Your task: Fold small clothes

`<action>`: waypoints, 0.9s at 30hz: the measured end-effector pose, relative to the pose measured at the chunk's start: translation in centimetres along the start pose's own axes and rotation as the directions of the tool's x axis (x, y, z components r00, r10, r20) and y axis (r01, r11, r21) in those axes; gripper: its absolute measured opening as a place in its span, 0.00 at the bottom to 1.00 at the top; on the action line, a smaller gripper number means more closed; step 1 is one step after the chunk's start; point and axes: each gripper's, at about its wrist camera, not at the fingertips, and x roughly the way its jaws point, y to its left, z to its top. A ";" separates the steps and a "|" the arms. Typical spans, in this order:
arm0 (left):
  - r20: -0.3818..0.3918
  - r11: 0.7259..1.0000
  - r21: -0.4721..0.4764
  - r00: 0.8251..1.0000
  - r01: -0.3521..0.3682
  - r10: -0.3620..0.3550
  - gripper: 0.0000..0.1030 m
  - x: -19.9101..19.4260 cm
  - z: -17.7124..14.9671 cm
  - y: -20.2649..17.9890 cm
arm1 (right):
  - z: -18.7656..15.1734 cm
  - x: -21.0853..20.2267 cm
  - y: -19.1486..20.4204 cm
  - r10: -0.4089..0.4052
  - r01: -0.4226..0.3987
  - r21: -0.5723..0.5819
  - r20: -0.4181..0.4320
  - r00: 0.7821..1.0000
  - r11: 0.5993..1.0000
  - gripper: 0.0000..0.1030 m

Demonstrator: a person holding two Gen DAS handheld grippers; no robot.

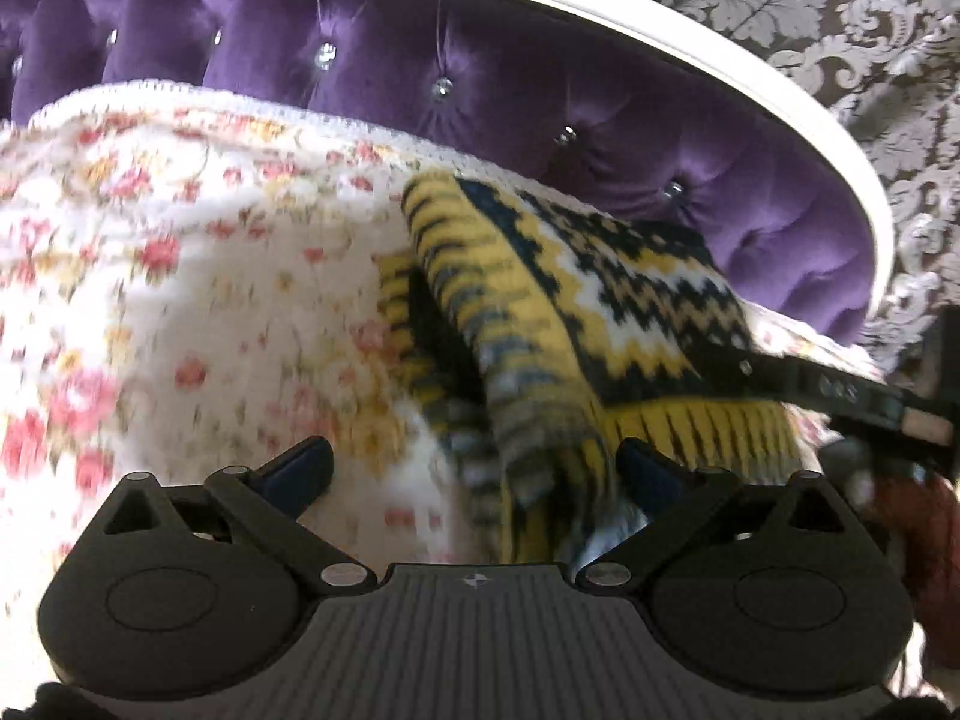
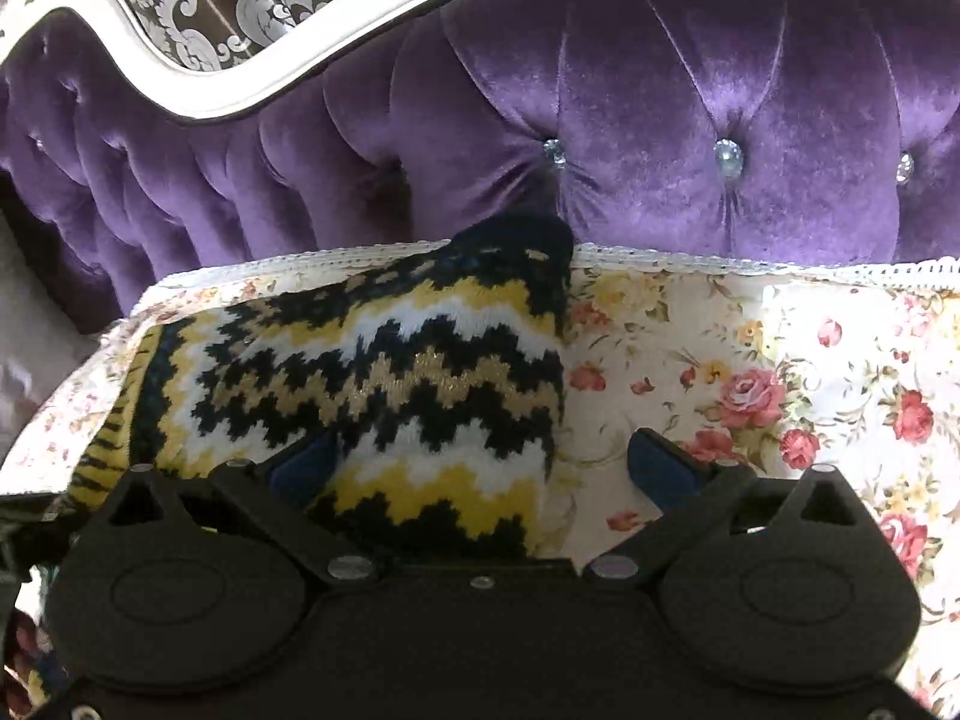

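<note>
A small knitted sweater (image 1: 606, 294) with a yellow, black and white zigzag pattern lies on the floral bed cover (image 1: 180, 276). My left gripper (image 1: 474, 468) is open, its jaws wide apart, with the sweater's sleeve or edge fold hanging between them. In the right wrist view the sweater (image 2: 384, 384) lies folded at the left of the cover (image 2: 750, 372). My right gripper (image 2: 486, 462) is open, with the sweater's near right corner between its jaws. The right gripper's fingers (image 1: 840, 390) show at the sweater's right edge in the left wrist view.
A purple tufted velvet headboard (image 2: 690, 90) with a white frame (image 1: 660, 36) stands right behind the sweater. Patterned wallpaper (image 1: 840, 12) is behind it. A reddish knitted item (image 1: 924, 534) lies at the far right.
</note>
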 end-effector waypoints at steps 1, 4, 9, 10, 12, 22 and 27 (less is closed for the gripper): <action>-0.005 1.000 -0.003 1.000 0.012 -0.012 0.99 -0.3 -0.4 0.1 | 0.0 -0.2 -0.1 0.017 -0.017 0.004 -0.005 1.000 1.000 1.00; -0.014 0.998 -0.015 0.998 0.054 -0.054 0.99 -0.8 -1.6 -0.1 | -0.2 -0.8 -0.4 0.072 -0.071 0.017 -0.019 0.997 0.997 1.00; 0.003 0.991 -0.049 0.992 0.124 -0.124 0.99 0.2 -2.0 -0.8 | -0.5 -1.3 -0.9 0.200 -0.198 0.049 -0.030 0.979 0.979 1.00; 0.005 0.988 -0.058 0.989 0.146 -0.146 0.99 0.6 -1.8 -0.8 | -0.5 -1.2 -1.0 0.241 -0.239 0.066 -0.028 0.970 0.969 1.00; 0.006 0.981 -0.072 0.983 0.182 -0.182 0.99 1.6 -1.3 -1.1 | -0.5 -0.6 -1.3 0.325 -0.322 0.108 -0.018 0.945 0.941 1.00; 0.012 0.927 -0.197 0.946 0.319 -0.323 0.98 4.6 0.6 -0.3 | 0.8 2.0 -2.3 0.472 -0.467 0.177 0.014 0.881 0.866 0.99; -0.019 0.884 -0.268 0.916 0.382 -0.402 0.92 4.0 -0.8 0.1 | 0.2 1.4 -2.6 0.430 -0.414 0.239 -0.017 0.903 0.878 0.49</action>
